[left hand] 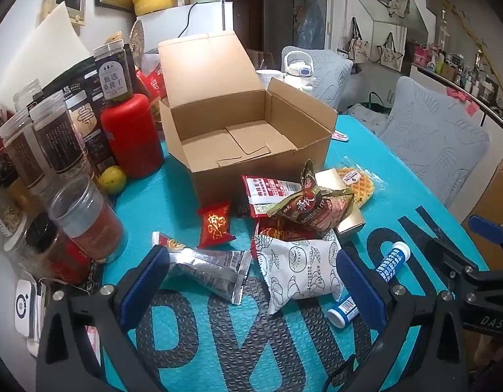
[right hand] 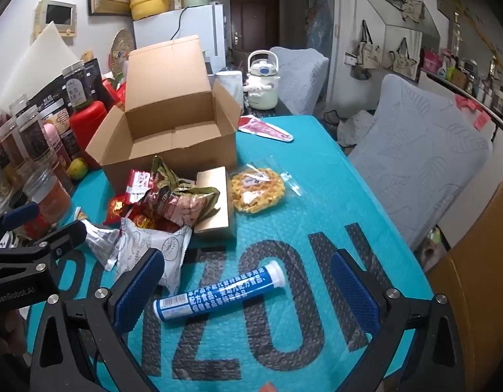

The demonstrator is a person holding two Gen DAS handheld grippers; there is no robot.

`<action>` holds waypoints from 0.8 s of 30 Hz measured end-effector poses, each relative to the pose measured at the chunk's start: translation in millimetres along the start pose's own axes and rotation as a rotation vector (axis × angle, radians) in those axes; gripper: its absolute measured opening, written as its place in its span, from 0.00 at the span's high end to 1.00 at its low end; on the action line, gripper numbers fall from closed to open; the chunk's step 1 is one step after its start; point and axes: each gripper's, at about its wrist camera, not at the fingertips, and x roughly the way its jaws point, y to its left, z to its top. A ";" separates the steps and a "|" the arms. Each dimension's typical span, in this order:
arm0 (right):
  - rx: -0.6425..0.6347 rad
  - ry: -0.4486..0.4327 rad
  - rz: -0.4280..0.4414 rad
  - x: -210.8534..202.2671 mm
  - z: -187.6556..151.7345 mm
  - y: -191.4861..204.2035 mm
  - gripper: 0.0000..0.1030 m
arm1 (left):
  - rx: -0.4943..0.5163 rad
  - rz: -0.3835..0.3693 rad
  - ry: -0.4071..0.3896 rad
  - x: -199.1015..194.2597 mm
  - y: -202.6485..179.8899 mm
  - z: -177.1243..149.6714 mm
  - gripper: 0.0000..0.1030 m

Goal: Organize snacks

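An open, empty cardboard box [left hand: 251, 137] [right hand: 166, 143] stands on the teal mat. In front of it lies a heap of snacks: a white patterned packet [left hand: 300, 268] [right hand: 153, 248], a silver packet [left hand: 212, 271], a small red packet [left hand: 215, 223], a brown wrapped cake [left hand: 313, 205] [right hand: 183, 205], a gold box [right hand: 215, 202] and a bagged waffle [right hand: 258, 189]. A blue and white tube [right hand: 219, 290] [left hand: 390, 261] lies near the front. My left gripper [left hand: 251, 290] is open above the silver and white packets. My right gripper [right hand: 248, 290] is open, its fingers either side of the tube and apart from it.
Jars [left hand: 55, 137], a red bottle [left hand: 132, 134] and a green-yellow fruit [left hand: 112, 179] crowd the table's left side. A white kettle [right hand: 263, 81] stands behind the box. Grey-covered chairs [right hand: 414, 156] line the right edge. A red flat packet [right hand: 264, 129] lies right of the box.
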 end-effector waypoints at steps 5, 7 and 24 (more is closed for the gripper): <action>0.006 0.001 -0.005 0.7 0.3 0.0 0.00 | 0.003 -0.008 0.000 0.1 -3.4 0.2 0.00; 0.008 0.000 -0.008 0.4 -0.3 -0.2 0.00 | 0.003 -0.012 -0.001 -1.5 -0.6 -1.3 0.00; 0.009 0.004 -0.012 0.6 -1.4 2.4 0.00 | 0.004 -0.006 -0.003 0.8 0.2 -2.0 0.00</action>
